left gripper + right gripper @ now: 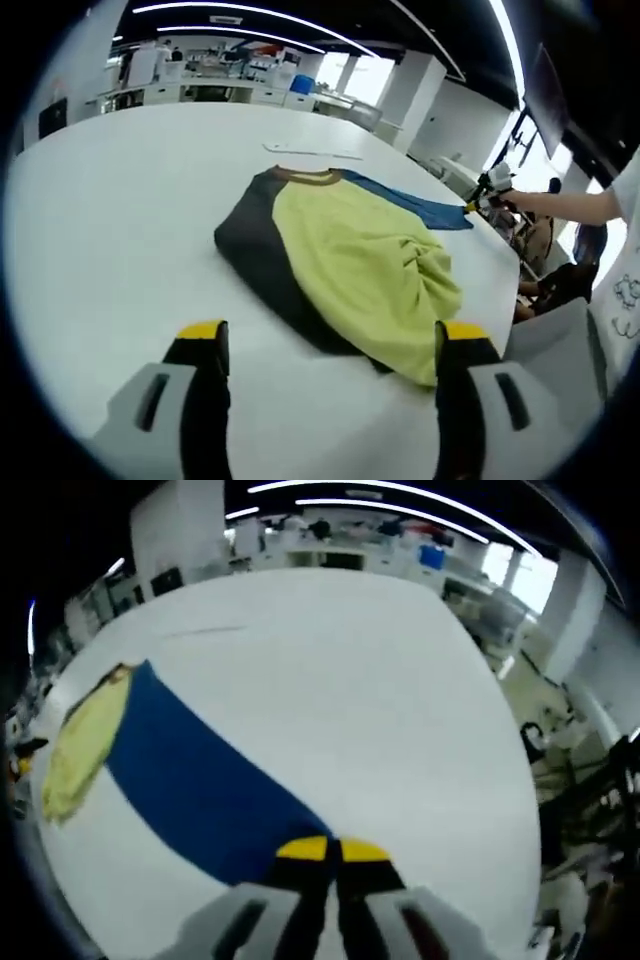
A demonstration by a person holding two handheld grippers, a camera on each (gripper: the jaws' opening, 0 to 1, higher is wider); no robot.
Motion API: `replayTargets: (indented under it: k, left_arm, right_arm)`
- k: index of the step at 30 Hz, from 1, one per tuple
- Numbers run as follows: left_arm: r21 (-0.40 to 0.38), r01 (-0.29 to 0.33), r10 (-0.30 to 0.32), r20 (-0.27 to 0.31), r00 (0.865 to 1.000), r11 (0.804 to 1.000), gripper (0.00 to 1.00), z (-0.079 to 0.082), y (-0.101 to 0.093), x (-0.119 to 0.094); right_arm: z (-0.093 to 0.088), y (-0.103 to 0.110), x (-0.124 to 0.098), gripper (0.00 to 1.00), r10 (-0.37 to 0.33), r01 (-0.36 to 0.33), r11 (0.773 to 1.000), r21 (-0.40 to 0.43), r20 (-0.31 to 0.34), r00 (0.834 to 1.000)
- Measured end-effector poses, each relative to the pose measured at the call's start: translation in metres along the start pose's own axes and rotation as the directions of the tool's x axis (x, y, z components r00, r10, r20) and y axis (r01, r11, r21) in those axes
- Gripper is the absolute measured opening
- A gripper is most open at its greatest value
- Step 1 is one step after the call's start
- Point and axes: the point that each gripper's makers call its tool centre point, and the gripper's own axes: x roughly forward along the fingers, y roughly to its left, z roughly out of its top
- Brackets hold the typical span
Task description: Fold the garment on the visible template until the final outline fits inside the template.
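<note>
The garment (pixel 350 265) lies on the table (pixel 110 250), ahead of my left gripper (pixel 330 345), whose jaws stand apart just short of its near edge, over bare table. Its collar lies at the end of the garment farthest from that gripper. Beyond the collar a flat template (pixel 312 151) lies on the table. My right gripper (pixel 332 851) pinches the tip of the sleeve (pixel 195 780) stretching out from the garment's far right side.

Long white ceiling light strips (pixel 250 12) at twelve o'clock brighten both views. Windows glare at two o'clock. Fisheye bending curves the wide white table (pixel 90 220); right gripper view looks slightly blurred.
</note>
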Motion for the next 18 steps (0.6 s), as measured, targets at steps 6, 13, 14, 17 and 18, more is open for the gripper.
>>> replayTargets:
  k: [6,13,14,17,18]
  left_arm:
    - [-0.005,-0.008,0.008,-0.002,1.000,1.000,0.82,-0.002,0.004,-0.002]
    - [-0.011,-0.013,0.013,0.002,1.000,1.000,0.82,-0.003,0.005,-0.003]
    - [-0.012,-0.013,0.013,0.002,1.000,1.000,0.82,-0.003,0.005,-0.003]
    - [-0.012,-0.014,0.014,0.002,1.000,1.000,0.82,-0.003,0.005,-0.002]
    - [-0.013,-0.014,0.014,0.002,1.000,1.000,0.82,-0.003,0.005,-0.002]
  right_arm:
    - [-0.001,-0.006,0.004,0.00,-0.023,0.023,1.000,0.009,-0.014,1.000]
    - [0.002,-0.014,0.016,0.00,-0.045,0.045,0.999,-0.003,-0.021,0.999]
    - [0.003,-0.016,0.020,0.00,-0.046,0.046,0.999,-0.006,-0.025,0.999]
    - [0.002,-0.017,0.017,0.00,-0.047,0.046,0.999,-0.021,-0.035,0.998]
    - [0.002,-0.017,0.017,0.00,-0.048,0.047,0.999,-0.023,-0.037,0.998]
